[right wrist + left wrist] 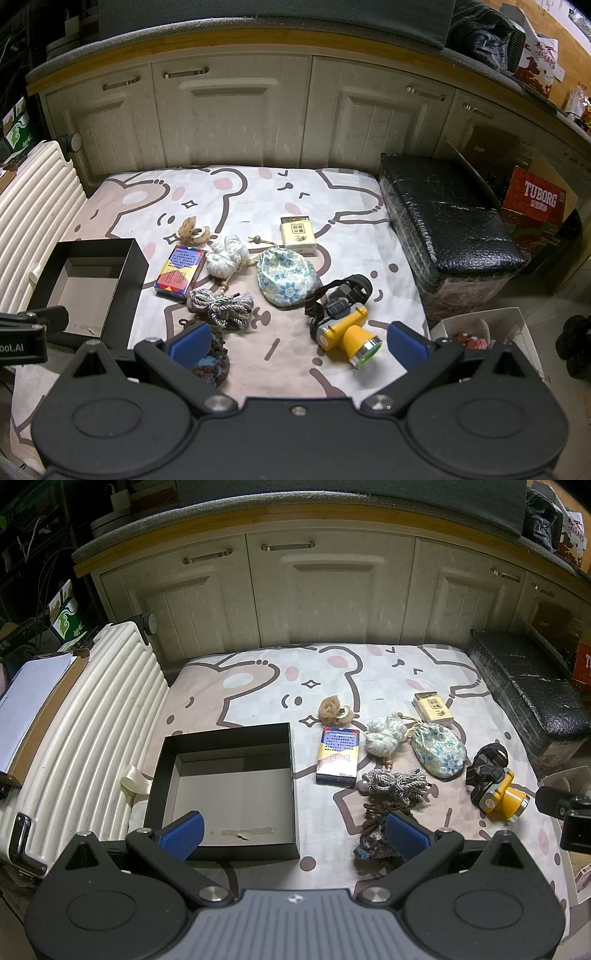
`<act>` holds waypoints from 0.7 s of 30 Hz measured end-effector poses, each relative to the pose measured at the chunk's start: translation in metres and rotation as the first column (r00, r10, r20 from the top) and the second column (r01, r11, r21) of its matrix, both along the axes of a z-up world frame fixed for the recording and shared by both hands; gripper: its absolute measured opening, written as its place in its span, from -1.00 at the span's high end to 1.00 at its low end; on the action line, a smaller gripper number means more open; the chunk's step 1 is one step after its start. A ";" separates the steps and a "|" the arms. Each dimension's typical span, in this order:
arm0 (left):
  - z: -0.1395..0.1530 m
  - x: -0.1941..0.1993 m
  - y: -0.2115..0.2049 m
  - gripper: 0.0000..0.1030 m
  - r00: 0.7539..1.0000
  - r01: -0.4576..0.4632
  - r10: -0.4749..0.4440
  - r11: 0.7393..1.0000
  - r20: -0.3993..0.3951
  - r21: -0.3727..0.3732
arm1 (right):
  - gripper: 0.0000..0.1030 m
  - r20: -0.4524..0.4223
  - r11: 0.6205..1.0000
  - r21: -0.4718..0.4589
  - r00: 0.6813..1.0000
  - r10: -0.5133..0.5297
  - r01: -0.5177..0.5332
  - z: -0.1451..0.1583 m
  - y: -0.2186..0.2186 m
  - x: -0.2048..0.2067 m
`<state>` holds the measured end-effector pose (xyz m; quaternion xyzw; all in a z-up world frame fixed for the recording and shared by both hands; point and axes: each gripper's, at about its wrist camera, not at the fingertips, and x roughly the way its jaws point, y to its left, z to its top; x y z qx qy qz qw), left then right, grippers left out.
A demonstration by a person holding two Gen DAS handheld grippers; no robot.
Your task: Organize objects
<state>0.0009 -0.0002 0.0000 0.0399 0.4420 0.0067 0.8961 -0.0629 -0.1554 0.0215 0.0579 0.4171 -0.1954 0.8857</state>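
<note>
An empty black box (229, 786) (92, 284) sits on the left of a cartoon-print mat (369, 672). To its right lie a colourful card pack (338, 755) (181, 272), a white yarn bundle (382, 734), a floral pouch (439, 751) (286, 277), a yellow headlamp (498, 786) (345, 325), a small cream box (433, 708), a braided cord (397, 784) (221, 304) and a brown knit piece (376, 830). My left gripper (293, 834) is open above the box's near right corner. My right gripper (299, 343) is open, just before the headlamp.
A white ribbed suitcase (81, 731) lies left of the box. A black wrapped bench (443, 221) borders the mat on the right, with a red Tuborg carton (535, 206) and a white bin (484, 328) beyond. Cream cabinets (295, 590) stand behind.
</note>
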 end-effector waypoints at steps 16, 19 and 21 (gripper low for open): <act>0.000 0.000 0.000 -1.00 1.000 0.004 -0.004 1.000 -0.001 -0.001 | -0.99 -0.001 1.000 0.001 1.000 -0.002 0.002 -0.002 0.000 -0.001; 0.000 0.000 0.000 -1.00 1.000 0.005 -0.005 1.000 -0.001 -0.001 | -0.99 -0.001 1.000 0.001 1.000 -0.002 0.002 -0.002 -0.001 -0.001; 0.000 0.000 0.000 -1.00 1.000 0.005 -0.005 1.000 -0.001 -0.001 | -0.99 -0.001 1.000 0.001 1.000 -0.003 0.003 -0.001 -0.001 -0.001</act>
